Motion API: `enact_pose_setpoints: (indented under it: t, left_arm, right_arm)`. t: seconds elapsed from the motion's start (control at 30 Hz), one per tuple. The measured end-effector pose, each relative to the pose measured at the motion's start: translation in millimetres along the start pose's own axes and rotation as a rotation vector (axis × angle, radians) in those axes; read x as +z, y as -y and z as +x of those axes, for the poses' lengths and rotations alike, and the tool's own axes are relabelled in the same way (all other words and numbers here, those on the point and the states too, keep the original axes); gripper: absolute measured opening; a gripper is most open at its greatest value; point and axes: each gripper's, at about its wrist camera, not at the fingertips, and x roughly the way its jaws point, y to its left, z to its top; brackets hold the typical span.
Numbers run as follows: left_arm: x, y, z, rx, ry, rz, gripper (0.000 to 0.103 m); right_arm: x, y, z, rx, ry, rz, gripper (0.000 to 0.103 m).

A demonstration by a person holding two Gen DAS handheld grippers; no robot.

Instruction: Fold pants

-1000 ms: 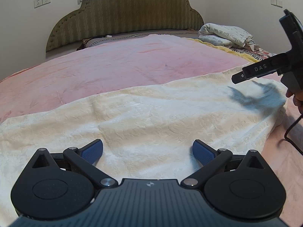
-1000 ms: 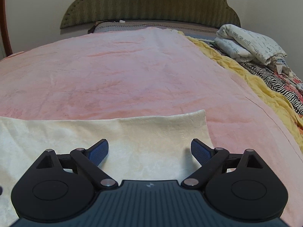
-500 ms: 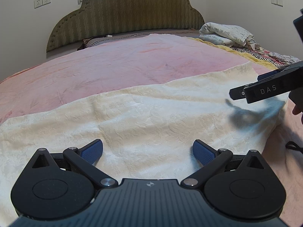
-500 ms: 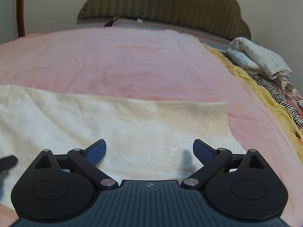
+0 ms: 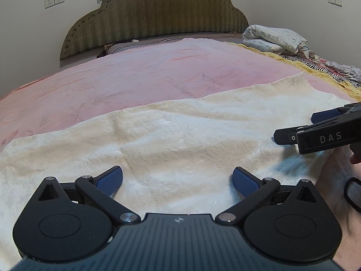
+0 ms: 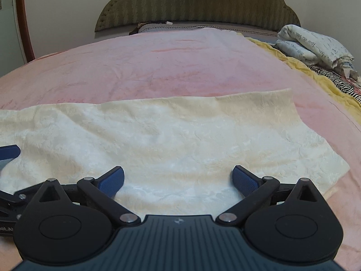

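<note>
Cream, textured pants (image 5: 180, 135) lie spread flat across a pink blanket (image 5: 158, 72) on a bed. My left gripper (image 5: 178, 176) hovers just over the near part of the cloth, open, with nothing gripped. At the right edge of the left wrist view my right gripper (image 5: 295, 127) hangs low over the pants' right end. In its own view the right gripper (image 6: 178, 176) has its jaws opening wide above the pants (image 6: 180, 131), pads clear of the fabric. A blue pad of the left gripper's finger (image 6: 9, 151) shows at the far left.
A green padded headboard (image 5: 158, 15) stands at the far end. Folded printed bedding (image 6: 315, 45) sits on a yellow sheet (image 6: 300, 67) and zebra-striped cloth at the right. A black cable loop (image 5: 352, 194) hangs by a person's hand (image 5: 356, 158).
The right gripper has come down and toward the near edge over the pants' right end, and its jaws have spread a little wider. The left gripper has stayed put.
</note>
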Motion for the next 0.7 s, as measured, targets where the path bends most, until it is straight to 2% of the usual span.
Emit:
enact_pose_setpoints:
  t: [0.23, 0.43, 0.5, 0.6, 0.7]
  left_arm:
    - [-0.3, -0.2, -0.7, -0.001, 0.0, -0.005, 0.103]
    - [-0.1, -0.7, -0.8, -0.001, 0.001, -0.005, 0.103]
    - [-0.1, -0.7, -0.8, -0.001, 0.0, -0.005, 0.103]
    - [-0.2, -0.7, -0.9, -0.001, 0.0, -0.005, 0.103]
    - [-0.2, -0.8, -0.9, -0.001, 0.0, -0.005, 0.103]
  right_arm:
    - [-6.0, 3.3, -14.1, -0.033, 0.041, 0.022, 0.103]
    - [-16.4, 37.4, -39.9, -0.052, 0.073, 0.125, 0.103]
    - [-17.2, 42.1, -44.5, -0.034, 0.075, 0.148, 0.103]
    - [-15.1, 34.9, -44.8, 0.008, 0.079, 0.143, 0.103]
    - [-13.7, 12.9, -40.1, 0.031, 0.073, 0.085, 0.103]
